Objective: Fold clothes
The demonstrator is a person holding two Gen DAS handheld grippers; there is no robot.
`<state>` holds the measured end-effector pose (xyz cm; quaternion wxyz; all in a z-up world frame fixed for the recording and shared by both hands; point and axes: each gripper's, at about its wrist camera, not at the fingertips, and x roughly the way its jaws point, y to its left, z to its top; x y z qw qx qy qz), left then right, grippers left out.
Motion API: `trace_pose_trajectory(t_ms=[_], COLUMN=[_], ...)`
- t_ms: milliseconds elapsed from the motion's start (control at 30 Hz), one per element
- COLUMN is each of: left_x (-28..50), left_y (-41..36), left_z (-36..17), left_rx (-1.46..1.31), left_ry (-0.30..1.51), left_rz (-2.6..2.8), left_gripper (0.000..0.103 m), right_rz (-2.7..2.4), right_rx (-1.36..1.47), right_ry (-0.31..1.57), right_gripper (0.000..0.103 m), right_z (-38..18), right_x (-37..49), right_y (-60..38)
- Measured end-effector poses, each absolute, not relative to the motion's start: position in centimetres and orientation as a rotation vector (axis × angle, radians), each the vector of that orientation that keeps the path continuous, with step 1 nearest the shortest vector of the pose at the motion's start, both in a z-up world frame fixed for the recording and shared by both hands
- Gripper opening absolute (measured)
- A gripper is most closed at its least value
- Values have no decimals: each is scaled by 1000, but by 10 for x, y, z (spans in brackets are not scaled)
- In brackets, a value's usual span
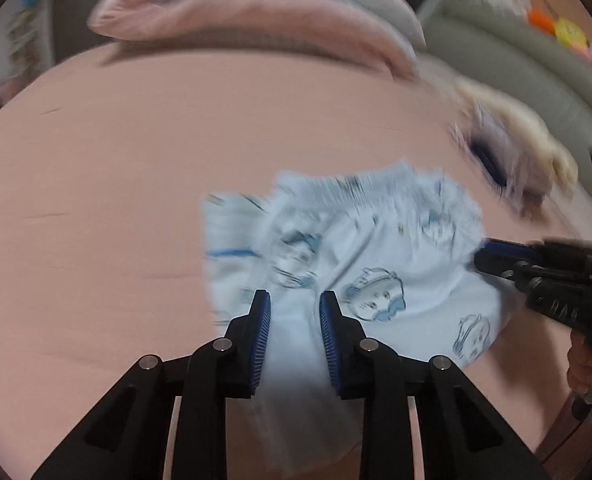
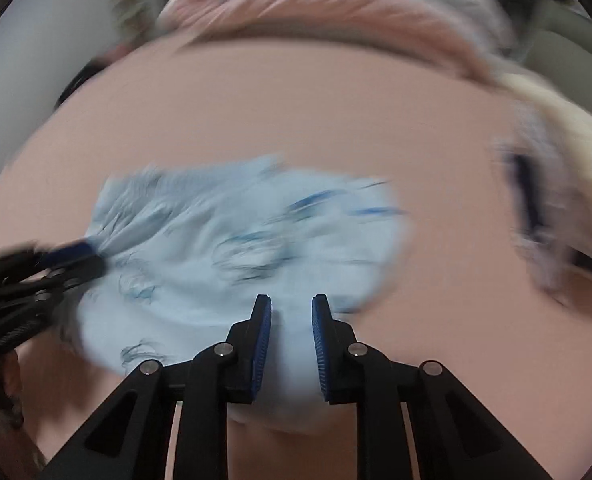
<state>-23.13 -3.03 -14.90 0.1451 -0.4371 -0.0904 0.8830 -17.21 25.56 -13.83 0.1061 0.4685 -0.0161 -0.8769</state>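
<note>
Both clamped on pale blue printed shorts (image 1: 360, 248) over pink bedsheet (image 1: 95, 200): left gripper (image 1: 295, 300) pinching near edge, right gripper (image 2: 291, 304) pinching right edge. Beyond, far: folded pink blanket (image 1: 255, 12); right: blurred cream garment (image 2: 556, 184).

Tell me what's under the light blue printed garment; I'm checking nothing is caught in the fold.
Around the garment only the pink sheet shows. Whatever lies directly beneath is covered by the cloth.
</note>
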Motion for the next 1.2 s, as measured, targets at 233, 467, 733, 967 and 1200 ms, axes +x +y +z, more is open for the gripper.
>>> trace_pose_trajectory(t_ms=[233,467,733,967,1200], left_x=[-183,-170,-180,-195,-193], left_y=[-50,-52,-69,-63,-55], left_z=[-149,-167,-187,-192,-177], left_rx=[-1384,-1404,-1350,-1385,-1368], left_ry=[-462,-611,-874,-875,-849], left_rz=[2537,2464,2283,2226,2246], left_gripper=[24,24,24,19,9], right_rz=[-2470,-2441,-2415,-2383,-2534], right_rx=[1499,1470,1491,1543,1485], right_ry=[-412,-420,-649,-632,-434], right_gripper=[30,54,66,40,16], right_z=[-157,-167,-185,-189,-167], right_x=[-142,-134,-151,-181,-175], right_y=[300,288,292,265,232])
